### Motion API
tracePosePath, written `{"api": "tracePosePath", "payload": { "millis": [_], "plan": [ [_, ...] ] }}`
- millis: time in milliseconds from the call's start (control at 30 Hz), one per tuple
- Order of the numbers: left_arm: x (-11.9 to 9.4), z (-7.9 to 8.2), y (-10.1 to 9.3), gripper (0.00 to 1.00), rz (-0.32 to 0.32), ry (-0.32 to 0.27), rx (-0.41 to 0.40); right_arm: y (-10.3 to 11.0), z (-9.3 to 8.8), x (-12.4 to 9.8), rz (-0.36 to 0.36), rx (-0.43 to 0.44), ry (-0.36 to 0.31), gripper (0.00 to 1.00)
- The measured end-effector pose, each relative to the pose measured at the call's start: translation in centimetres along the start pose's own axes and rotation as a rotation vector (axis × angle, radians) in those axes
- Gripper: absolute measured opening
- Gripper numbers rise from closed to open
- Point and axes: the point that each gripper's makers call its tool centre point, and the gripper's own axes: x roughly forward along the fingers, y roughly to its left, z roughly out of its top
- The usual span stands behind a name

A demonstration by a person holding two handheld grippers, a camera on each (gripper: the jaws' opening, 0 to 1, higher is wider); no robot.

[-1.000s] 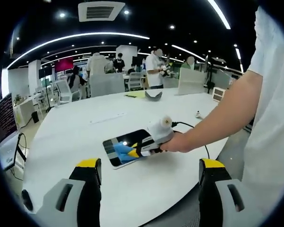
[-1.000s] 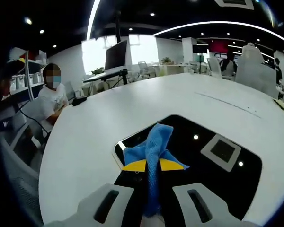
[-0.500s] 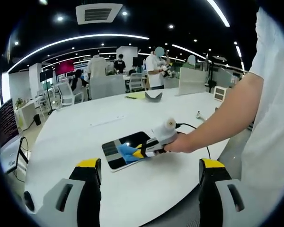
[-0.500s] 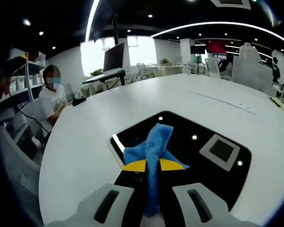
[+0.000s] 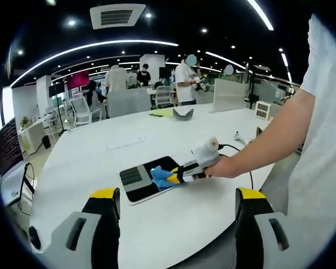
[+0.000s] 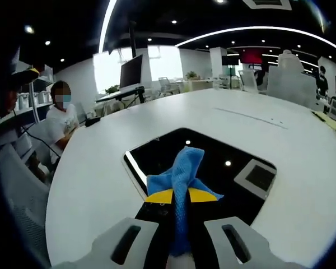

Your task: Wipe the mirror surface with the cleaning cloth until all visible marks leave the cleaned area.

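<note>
blue cloth (image 6: pixel 182 171), black mirror (image 6: pixel 213 165), white table (image 6: pixel 101 168), yellow-tipped jaws

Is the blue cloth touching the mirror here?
Touching. In the left gripper view the cloth, clamped in the right gripper, lies flat on the mirror, with no gap.

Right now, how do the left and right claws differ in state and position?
The right claw is shut on the blue cloth and sits on the mirror; the left claw is open, holding nothing, back from the mirror near the table edge. Both have yellow tips.
</note>
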Motion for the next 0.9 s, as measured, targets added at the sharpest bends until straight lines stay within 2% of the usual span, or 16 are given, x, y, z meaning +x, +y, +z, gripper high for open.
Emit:
{"api": "tracePosePath", "payload": {
  "millis": [333, 900],
  "plan": [
    [0.5, 0.3, -1.1, 0.85, 0.011, -0.001, 0.013, -1.5, -0.8, -2.1, -0.023, 0.010, -0.017, 0.03],
    [0.2, 0.5, -1.5, 0.84, 0.008, 0.012, 0.055, -2.1, -1.3, -3.2, -0.077, 0.049, -0.067, 0.03]
  ]
}}
